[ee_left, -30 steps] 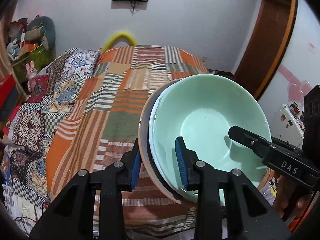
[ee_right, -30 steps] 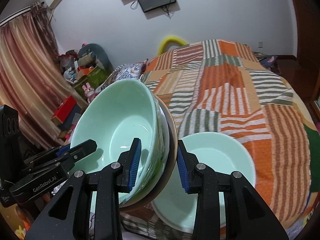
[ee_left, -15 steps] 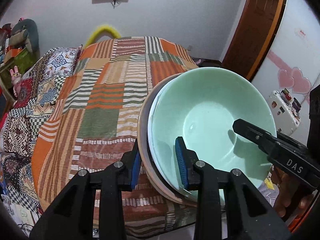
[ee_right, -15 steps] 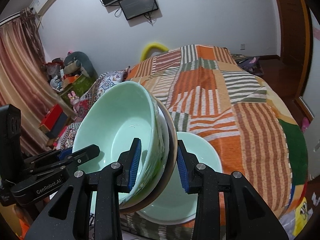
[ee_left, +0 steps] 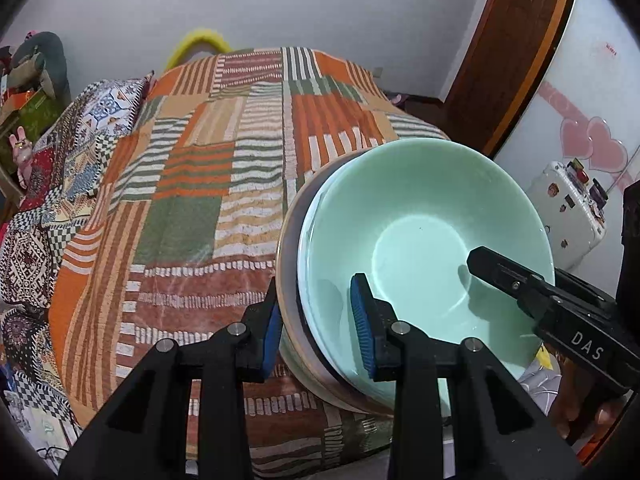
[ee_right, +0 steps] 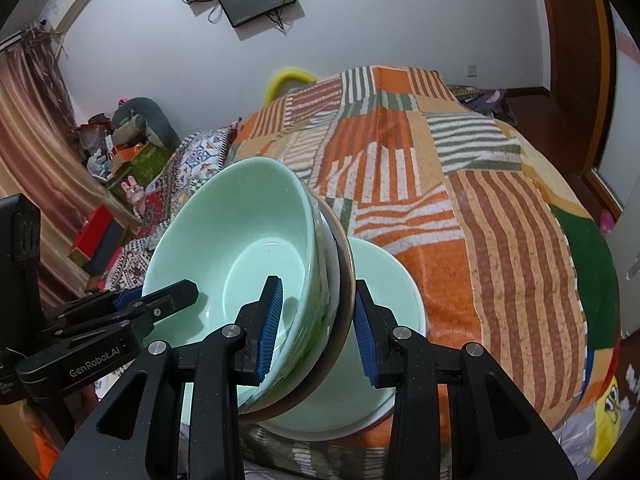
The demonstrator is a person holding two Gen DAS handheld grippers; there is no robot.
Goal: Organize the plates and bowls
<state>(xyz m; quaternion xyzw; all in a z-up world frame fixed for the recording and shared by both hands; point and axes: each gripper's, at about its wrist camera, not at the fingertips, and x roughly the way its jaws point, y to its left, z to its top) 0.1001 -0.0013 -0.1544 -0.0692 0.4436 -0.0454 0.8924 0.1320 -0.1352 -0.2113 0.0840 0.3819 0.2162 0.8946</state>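
Above the quilt (ee_left: 192,216), green bowl (ee_left: 420,248) nested in brown-rimmed plate (ee_right: 347,276)

A bed (ee_left: 224,184) carries everything, covered by a patchwork blanket (ee_right: 480,208) of orange, green and cream striped squares. A pale green plate (ee_right: 396,292) lies flat on the blanket near the bed's front edge. Along the far left side a second cover (ee_left: 60,184) with checks and small patterned squares lies beside the blanket, and a patterned pillow (ee_left: 116,104) sits at its head.
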